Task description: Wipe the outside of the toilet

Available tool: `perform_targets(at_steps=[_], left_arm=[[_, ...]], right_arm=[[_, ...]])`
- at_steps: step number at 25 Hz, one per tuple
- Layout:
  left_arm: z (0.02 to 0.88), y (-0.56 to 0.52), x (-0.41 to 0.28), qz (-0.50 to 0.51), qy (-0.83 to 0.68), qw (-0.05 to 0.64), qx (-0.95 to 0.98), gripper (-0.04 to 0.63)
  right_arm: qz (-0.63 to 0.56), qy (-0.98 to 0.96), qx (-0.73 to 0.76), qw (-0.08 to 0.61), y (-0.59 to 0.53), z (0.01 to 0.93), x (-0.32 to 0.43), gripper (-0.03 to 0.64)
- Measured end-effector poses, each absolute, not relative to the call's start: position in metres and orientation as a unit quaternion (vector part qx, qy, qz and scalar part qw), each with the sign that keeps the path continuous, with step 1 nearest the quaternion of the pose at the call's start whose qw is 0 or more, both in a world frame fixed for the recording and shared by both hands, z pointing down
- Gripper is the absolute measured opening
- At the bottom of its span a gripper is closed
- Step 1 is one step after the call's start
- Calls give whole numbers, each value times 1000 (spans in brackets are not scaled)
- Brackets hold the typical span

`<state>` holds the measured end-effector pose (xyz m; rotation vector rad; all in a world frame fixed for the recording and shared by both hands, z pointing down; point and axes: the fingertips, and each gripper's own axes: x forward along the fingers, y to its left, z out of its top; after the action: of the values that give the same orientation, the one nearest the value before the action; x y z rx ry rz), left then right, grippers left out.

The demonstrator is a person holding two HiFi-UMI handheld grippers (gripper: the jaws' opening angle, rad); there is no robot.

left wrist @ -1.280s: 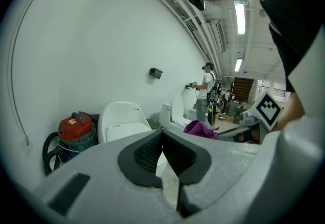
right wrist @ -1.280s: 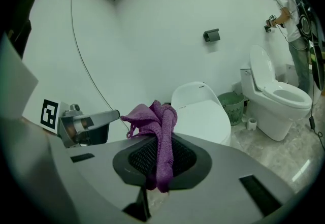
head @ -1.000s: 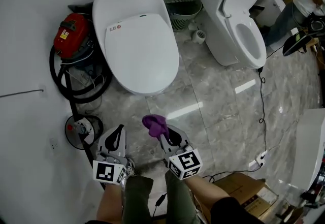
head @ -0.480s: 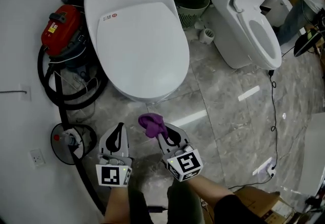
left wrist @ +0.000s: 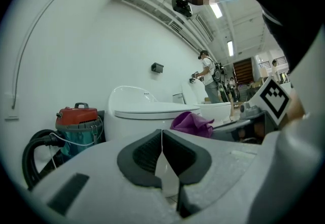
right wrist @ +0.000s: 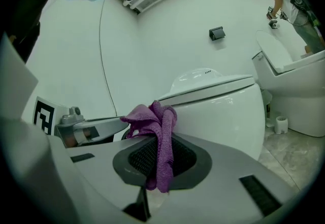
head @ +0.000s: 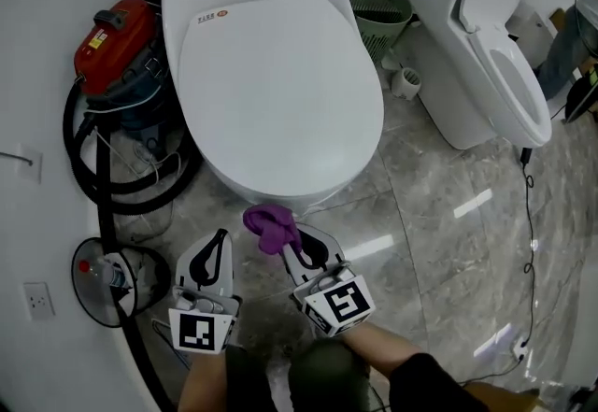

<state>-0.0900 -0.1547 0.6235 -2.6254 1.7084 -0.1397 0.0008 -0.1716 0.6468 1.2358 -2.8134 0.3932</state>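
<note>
A large white toilet [head: 280, 74] with its lid down fills the upper middle of the head view; its front bowl shows close ahead in the right gripper view [right wrist: 223, 111]. My right gripper [head: 288, 234] is shut on a purple cloth [head: 269, 225], held just in front of the bowl's lower front. The cloth [right wrist: 157, 136] hangs between the jaws in the right gripper view. My left gripper [head: 219, 242] sits beside it to the left, shut with nothing in it, apart from the toilet [left wrist: 147, 114].
A red vacuum cleaner [head: 107, 41] with a black hose [head: 84, 167] stands left of the toilet. A round base [head: 117, 275] lies near my left gripper. A green basket [head: 378, 13] and a second toilet [head: 495, 55] stand at the right. A cable [head: 528, 242] crosses the marble floor.
The view has closed in on the toilet. Both grippers have come forward toward the bowl's front, the right one still holding the purple cloth.
</note>
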Motion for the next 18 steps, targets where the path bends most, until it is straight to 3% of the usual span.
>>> perform_targets(at_steps=[9, 18], left_arm=[[632, -167, -77, -22, 548, -8, -836, 3], [656, -173, -48, -23, 524, -21, -851, 3]], right_arm=[[97, -920, 380, 20, -189, 660, 13, 41], [81, -908, 411, -6, -210, 661, 88, 43]])
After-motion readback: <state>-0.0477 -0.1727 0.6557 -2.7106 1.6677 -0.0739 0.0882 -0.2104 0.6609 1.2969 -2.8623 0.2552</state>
